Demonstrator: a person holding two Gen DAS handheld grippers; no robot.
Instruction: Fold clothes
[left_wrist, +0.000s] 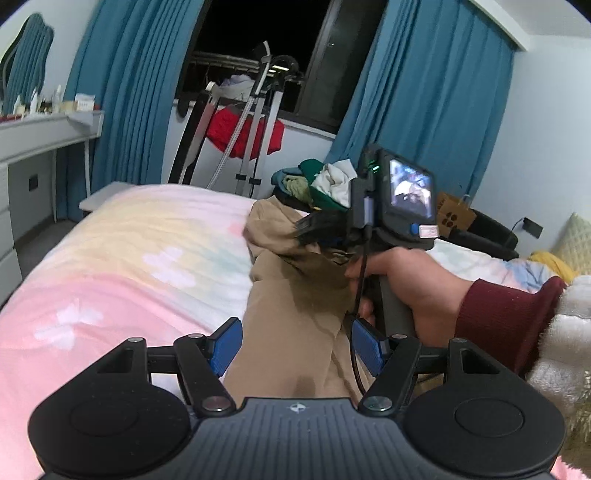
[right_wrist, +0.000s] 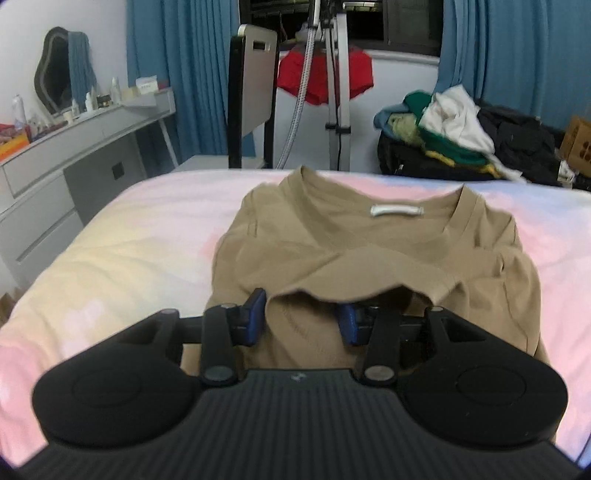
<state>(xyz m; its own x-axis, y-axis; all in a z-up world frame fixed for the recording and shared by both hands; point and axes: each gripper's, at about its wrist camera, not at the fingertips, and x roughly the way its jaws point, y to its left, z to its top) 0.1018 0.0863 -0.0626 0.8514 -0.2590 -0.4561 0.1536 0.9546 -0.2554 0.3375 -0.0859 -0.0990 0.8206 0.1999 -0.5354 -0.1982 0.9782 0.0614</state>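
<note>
A: Where is the shirt?
B: A tan T-shirt lies on the pastel bedspread, collar away.
A: And the tools?
B: The left gripper stands open over the cloth, pads clear of it. The right gripper has cloth bunched between its pads; whether it pinches I cannot tell.

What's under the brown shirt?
The tan shirt lies on a pastel pink, yellow and blue bedsheet, which shows all around it. Whatever lies directly beneath the shirt is covered.
</note>
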